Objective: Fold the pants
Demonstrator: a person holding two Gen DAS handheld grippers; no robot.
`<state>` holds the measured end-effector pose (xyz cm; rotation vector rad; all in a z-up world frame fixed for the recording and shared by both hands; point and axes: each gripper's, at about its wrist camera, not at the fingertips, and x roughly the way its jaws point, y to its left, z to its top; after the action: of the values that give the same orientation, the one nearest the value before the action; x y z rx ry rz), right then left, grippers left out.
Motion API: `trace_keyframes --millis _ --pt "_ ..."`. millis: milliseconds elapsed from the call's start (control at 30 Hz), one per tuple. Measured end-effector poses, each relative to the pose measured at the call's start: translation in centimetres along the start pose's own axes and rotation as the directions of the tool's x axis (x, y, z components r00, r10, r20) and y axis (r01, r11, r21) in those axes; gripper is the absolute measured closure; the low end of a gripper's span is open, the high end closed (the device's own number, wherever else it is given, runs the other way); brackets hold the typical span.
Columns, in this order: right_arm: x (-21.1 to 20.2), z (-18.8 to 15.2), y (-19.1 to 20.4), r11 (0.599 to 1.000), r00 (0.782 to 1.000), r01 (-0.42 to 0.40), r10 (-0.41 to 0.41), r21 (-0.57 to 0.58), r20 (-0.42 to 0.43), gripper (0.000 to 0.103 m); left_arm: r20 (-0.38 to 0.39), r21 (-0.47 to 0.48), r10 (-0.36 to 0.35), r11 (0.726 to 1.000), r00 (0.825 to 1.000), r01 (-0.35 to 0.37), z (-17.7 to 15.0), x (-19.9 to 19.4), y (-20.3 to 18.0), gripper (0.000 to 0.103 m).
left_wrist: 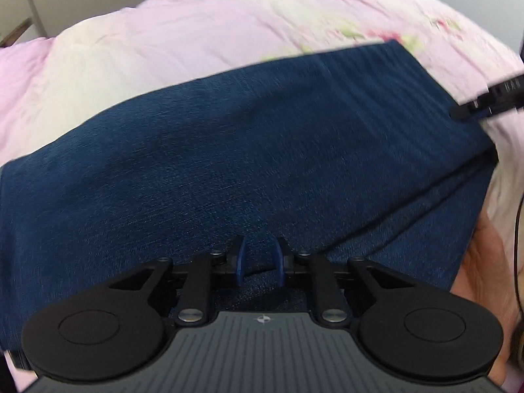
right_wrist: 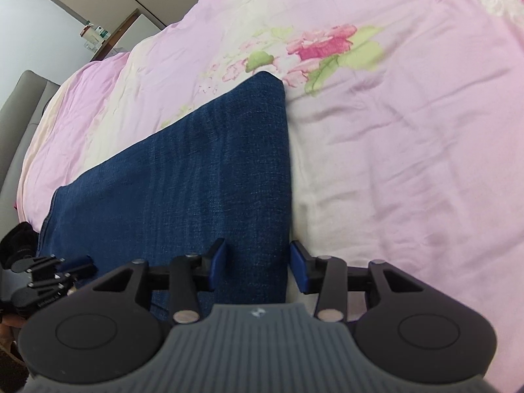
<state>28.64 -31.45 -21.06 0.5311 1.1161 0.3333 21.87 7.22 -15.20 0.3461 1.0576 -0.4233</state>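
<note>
Dark blue denim pants (left_wrist: 262,163) lie folded into a flat band on the bed. Low over the near edge, my left gripper (left_wrist: 260,258) has its blue pads close together with a ridge of denim pinched between them. In the right wrist view the pants (right_wrist: 196,180) run away to the upper right. My right gripper (right_wrist: 258,262) stands open astride their right edge, one finger over denim, the other over the sheet. The left gripper (right_wrist: 82,260) shows at the pants' near left corner. The tip of the right gripper (left_wrist: 471,108) pokes in at the pants' right end.
A pink bedcover (right_wrist: 409,147) with a printed flower (right_wrist: 321,46) spreads around the pants. A grey headboard (right_wrist: 19,114) and a bedside table (right_wrist: 108,32) with small items stand at the far left. A person's hand (left_wrist: 484,255) is at the right.
</note>
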Motion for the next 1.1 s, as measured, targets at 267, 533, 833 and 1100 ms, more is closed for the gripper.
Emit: trace_keyframes --millis 267,533,833,1100 --pt "1.2 1.2 -1.0 0.998 0.998 -0.060 0.060 0.016 0.009 0.064 -0.003 0.150 -0.020 0.988 1.000 0.020 4.3 -2.1 -0.6 0.086" --pt "3.0 2.8 -3.2 0.979 0.987 -0.159 0.158 0.126 0.019 0.068 0.004 0.138 0.020 0.990 1.000 -0.020 9.5 1.2 0.7 0.086" --pt "3.5 2.8 -4.0 0.965 0.974 -0.228 0.227 0.127 0.022 0.078 -0.013 0.100 0.026 0.995 1.000 -0.024 12.0 6.6 1.2 0.092" --pt "2.5 3.0 -4.1 0.959 0.970 -0.242 0.243 0.145 0.009 0.088 0.027 0.080 0.052 0.995 0.998 -0.054 11.9 3.4 0.6 0.093"
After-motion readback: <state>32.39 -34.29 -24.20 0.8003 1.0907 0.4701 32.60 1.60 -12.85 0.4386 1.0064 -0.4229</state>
